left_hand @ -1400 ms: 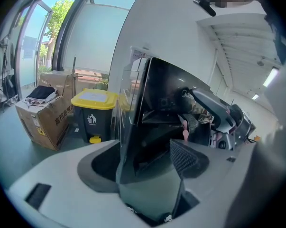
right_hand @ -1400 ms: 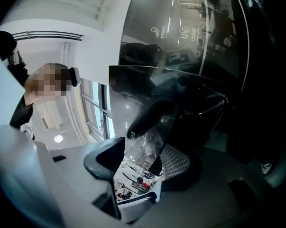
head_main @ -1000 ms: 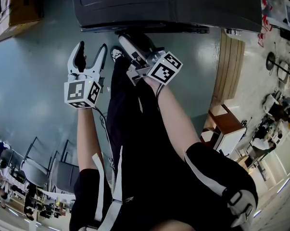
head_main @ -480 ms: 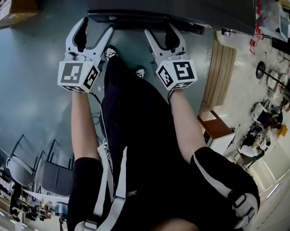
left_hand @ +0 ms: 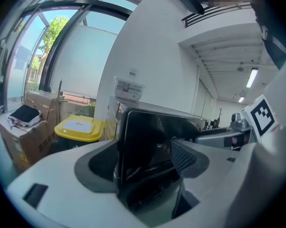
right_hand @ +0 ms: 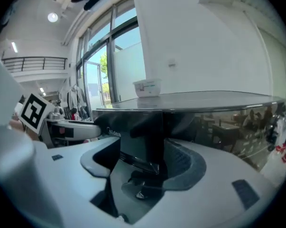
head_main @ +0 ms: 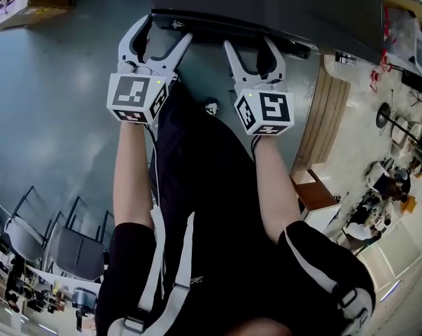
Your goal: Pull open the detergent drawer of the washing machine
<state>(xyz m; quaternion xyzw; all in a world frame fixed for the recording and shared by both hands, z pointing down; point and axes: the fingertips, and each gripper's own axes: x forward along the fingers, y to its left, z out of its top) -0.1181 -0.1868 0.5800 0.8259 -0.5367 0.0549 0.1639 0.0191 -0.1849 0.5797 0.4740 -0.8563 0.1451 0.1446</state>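
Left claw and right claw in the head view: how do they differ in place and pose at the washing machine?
The left claw is at the washing machine by its left front corner; the right claw sits farther right along the front edge. The right claw's jaws are opening; the left claw's simply stand apart. Both grip nothing, and the machine's dark front shows between their jaws.

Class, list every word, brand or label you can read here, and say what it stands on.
"Midea": on the front of the washing machine.
Label on the white container atop it: too blurred to read.
Sheet on the yellow bin: too small to read.
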